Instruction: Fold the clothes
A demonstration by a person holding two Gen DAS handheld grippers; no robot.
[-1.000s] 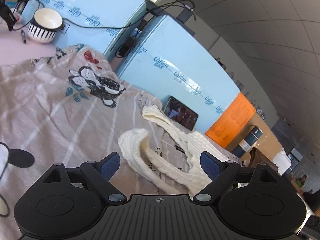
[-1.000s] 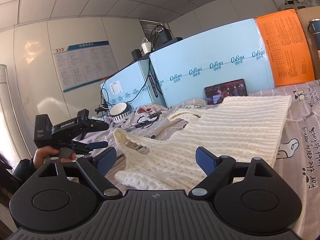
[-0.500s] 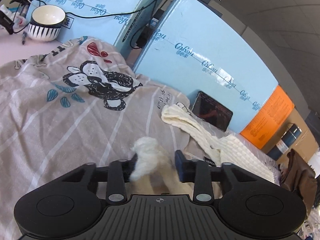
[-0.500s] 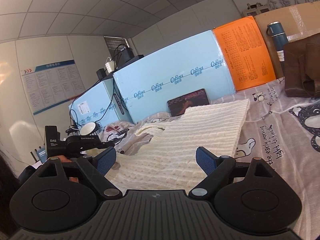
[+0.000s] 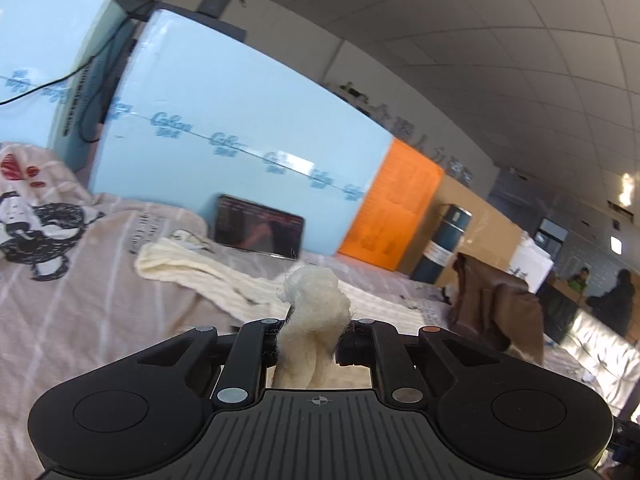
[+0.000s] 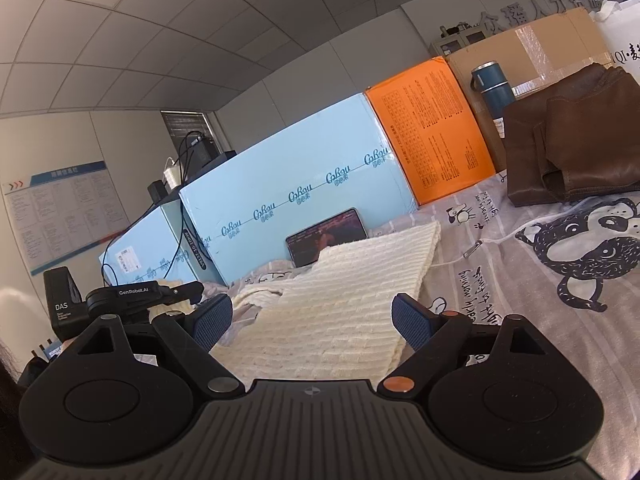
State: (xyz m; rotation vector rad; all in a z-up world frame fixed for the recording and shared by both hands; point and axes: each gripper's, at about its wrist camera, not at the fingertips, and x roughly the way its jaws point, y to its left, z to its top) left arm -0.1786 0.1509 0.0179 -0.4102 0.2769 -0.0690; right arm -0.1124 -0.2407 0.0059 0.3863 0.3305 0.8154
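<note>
A cream knitted top point(image 6: 340, 304) lies spread on the patterned grey bedsheet point(image 6: 560, 264). My left gripper point(image 5: 314, 340) is shut on a bunched strap of the cream top point(image 5: 316, 320) and holds it lifted; the other strap point(image 5: 180, 268) lies on the sheet ahead. My right gripper point(image 6: 312, 322) is open and empty, its blue pads just above the near part of the top. The left gripper point(image 6: 160, 294) also shows at the left of the right wrist view.
Light blue boxes point(image 6: 296, 200) and an orange box point(image 6: 432, 128) stand along the back. A phone point(image 6: 326, 234) leans against the blue box. A brown folded garment point(image 6: 572, 136), a blue flask point(image 6: 494, 88) and a cardboard box point(image 6: 532, 44) are at the right.
My left gripper closed on the strap and lifted it, tilting up toward the boxes. My right gripper stayed open and shifted right over the top.
</note>
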